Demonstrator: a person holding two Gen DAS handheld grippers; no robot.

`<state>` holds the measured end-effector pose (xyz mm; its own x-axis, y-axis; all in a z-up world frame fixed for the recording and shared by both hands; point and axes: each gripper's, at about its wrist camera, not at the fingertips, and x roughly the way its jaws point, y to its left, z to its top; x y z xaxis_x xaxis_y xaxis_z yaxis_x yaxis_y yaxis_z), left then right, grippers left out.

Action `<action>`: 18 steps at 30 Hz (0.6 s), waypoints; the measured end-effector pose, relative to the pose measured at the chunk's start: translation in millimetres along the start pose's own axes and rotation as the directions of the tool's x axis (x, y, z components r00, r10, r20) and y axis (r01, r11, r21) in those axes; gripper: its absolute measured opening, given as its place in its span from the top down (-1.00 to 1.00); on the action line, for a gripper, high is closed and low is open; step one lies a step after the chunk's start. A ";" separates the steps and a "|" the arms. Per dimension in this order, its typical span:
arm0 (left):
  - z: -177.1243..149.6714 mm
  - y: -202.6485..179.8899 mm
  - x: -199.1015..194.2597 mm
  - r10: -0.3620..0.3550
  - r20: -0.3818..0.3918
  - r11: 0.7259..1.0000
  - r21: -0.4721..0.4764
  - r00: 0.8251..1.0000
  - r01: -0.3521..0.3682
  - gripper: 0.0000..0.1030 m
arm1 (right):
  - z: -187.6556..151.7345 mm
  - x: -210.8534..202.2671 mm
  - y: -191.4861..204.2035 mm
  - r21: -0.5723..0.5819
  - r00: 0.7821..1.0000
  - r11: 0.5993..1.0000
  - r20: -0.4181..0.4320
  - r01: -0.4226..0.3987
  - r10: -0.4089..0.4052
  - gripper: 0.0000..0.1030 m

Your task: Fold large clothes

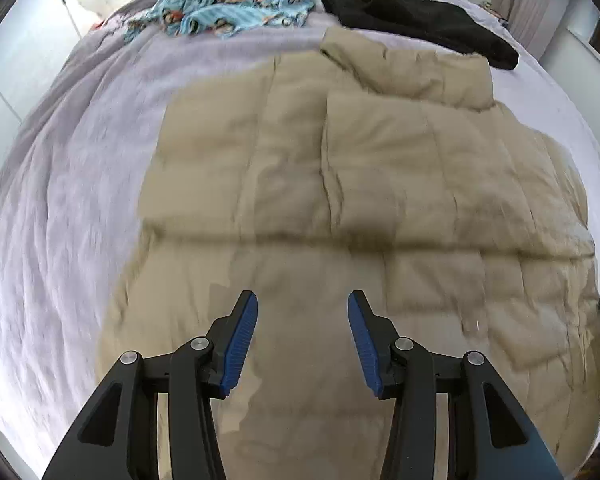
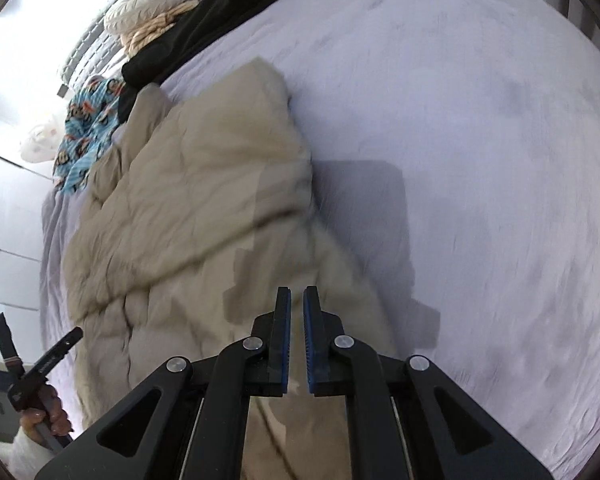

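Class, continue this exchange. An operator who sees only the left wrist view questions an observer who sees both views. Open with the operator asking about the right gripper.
Operator: I see my left gripper open above the jacket. How does the right one stand?
Observer: The right gripper has its jaws a narrow slit apart, with nothing between them, above the jacket's edge.
Operator: Is the person in view anywhere?
Observer: One hand shows at the lower left of the right wrist view, wrapped round a black handle.
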<state>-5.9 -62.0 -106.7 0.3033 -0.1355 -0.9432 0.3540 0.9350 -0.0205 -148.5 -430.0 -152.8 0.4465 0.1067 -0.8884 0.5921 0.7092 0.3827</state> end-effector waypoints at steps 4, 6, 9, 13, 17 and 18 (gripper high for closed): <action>-26.5 2.6 -7.8 0.015 -0.014 0.999 -0.034 1.000 -0.016 -0.94 | -22.1 -3.0 1.9 0.016 0.999 1.000 -0.028 -0.017 0.017 0.84; -33.4 3.3 -13.9 0.019 0.003 0.999 -0.038 1.000 -0.019 -0.97 | -33.4 -5.0 5.5 0.018 0.999 1.000 -0.037 -0.014 0.015 0.84; -47.1 11.3 -16.3 0.010 -0.020 0.999 -0.034 1.000 -0.011 -0.97 | -47.1 -8.0 9.8 0.035 0.999 0.999 -0.039 -0.011 0.012 0.84; -64.3 26.4 -17.1 0.007 -0.049 0.999 -0.041 0.999 -0.009 -0.97 | -73.2 -15.4 17.8 0.034 0.999 0.999 -0.045 0.014 -0.012 0.77; -82.1 45.3 -26.2 0.007 -0.061 0.999 -0.051 0.998 -0.011 -0.97 | -98.5 -20.4 23.8 0.065 0.998 0.998 -0.059 0.022 -0.018 0.32; -87.9 50.3 -29.6 0.005 -0.070 0.998 -0.054 0.998 -0.009 -0.97 | -105.6 -22.8 25.2 0.072 0.998 0.997 -0.056 0.027 -0.023 0.13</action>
<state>-74.8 17.9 -108.9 0.2422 -0.1074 -0.9643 0.3028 0.9526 -0.0300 -214.7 -340.9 -149.7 0.3946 0.1296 -0.9097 0.6508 0.6595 0.3763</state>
